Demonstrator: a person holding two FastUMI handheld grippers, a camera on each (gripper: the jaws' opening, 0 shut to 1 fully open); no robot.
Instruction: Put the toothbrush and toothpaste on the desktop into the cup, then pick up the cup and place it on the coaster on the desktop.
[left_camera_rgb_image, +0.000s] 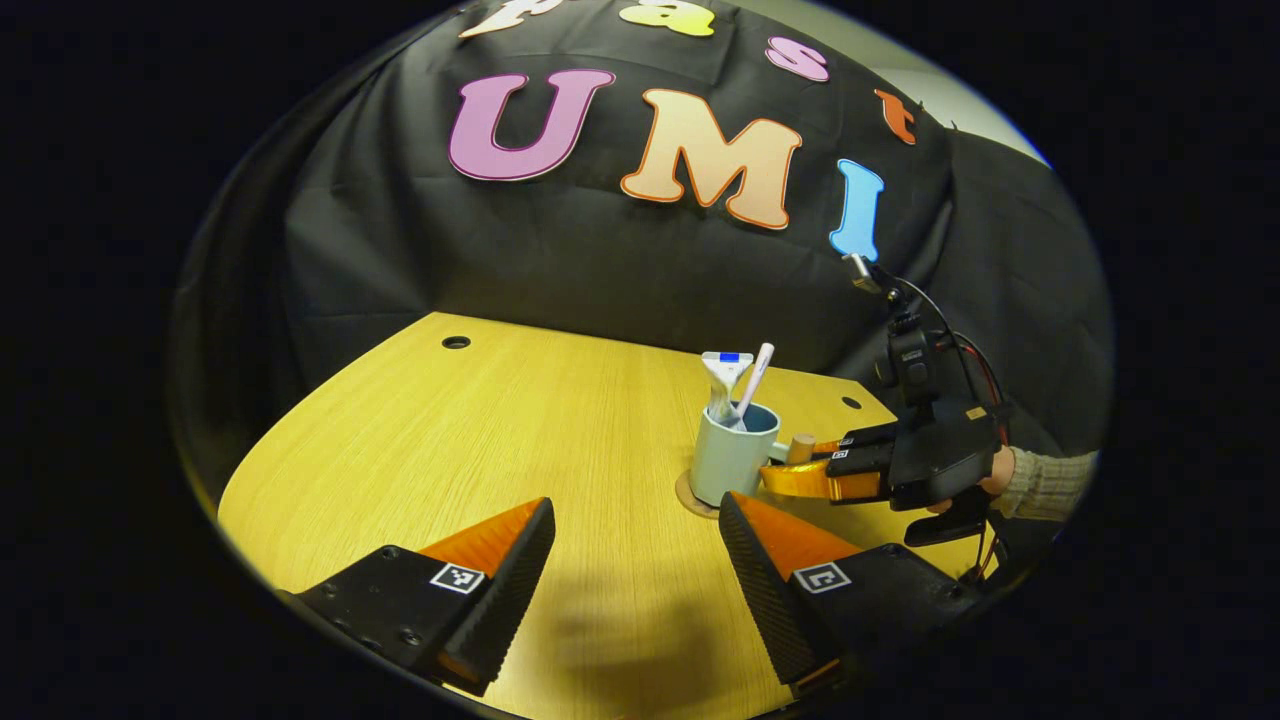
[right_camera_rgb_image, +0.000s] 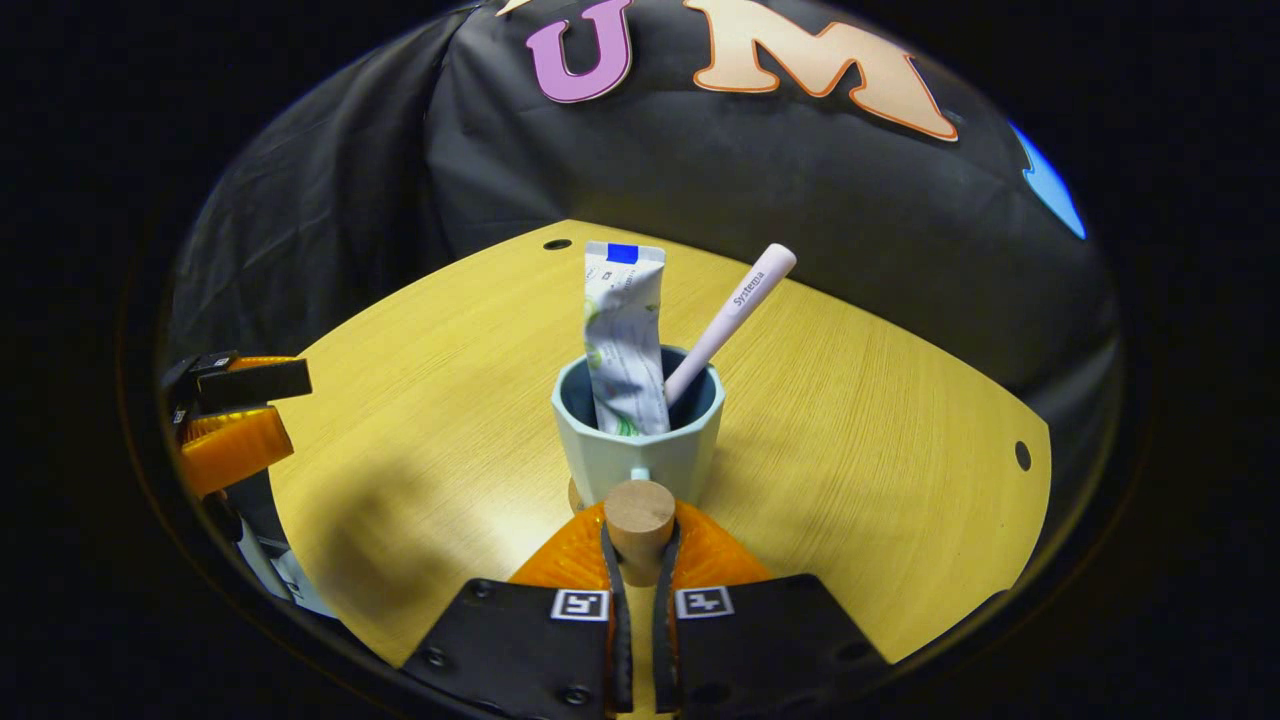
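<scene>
A pale blue-green cup (left_camera_rgb_image: 730, 458) sits on a round brown coaster (left_camera_rgb_image: 689, 497) on the wooden desktop (left_camera_rgb_image: 480, 450). A white toothpaste tube (right_camera_rgb_image: 625, 340) and a pale pink toothbrush (right_camera_rgb_image: 735, 310) stand upright inside the cup (right_camera_rgb_image: 640, 445). My right gripper (right_camera_rgb_image: 640, 548) is shut on the cup's round wooden handle (right_camera_rgb_image: 640, 515). From the left gripper view, the right gripper (left_camera_rgb_image: 803, 462) reaches the cup from the right, held by a hand in a knitted sleeve (left_camera_rgb_image: 1045, 485). My left gripper (left_camera_rgb_image: 635, 560) stands open in front of the cup with nothing between its fingers.
Black cloth walls close the desk at the back and on both sides. Small cable holes (left_camera_rgb_image: 456, 342) sit near the desk's far edge. The left gripper (right_camera_rgb_image: 235, 420) hangs over the desk at the left of the right gripper view. Bare wood (right_camera_rgb_image: 880, 420) spreads right of the cup.
</scene>
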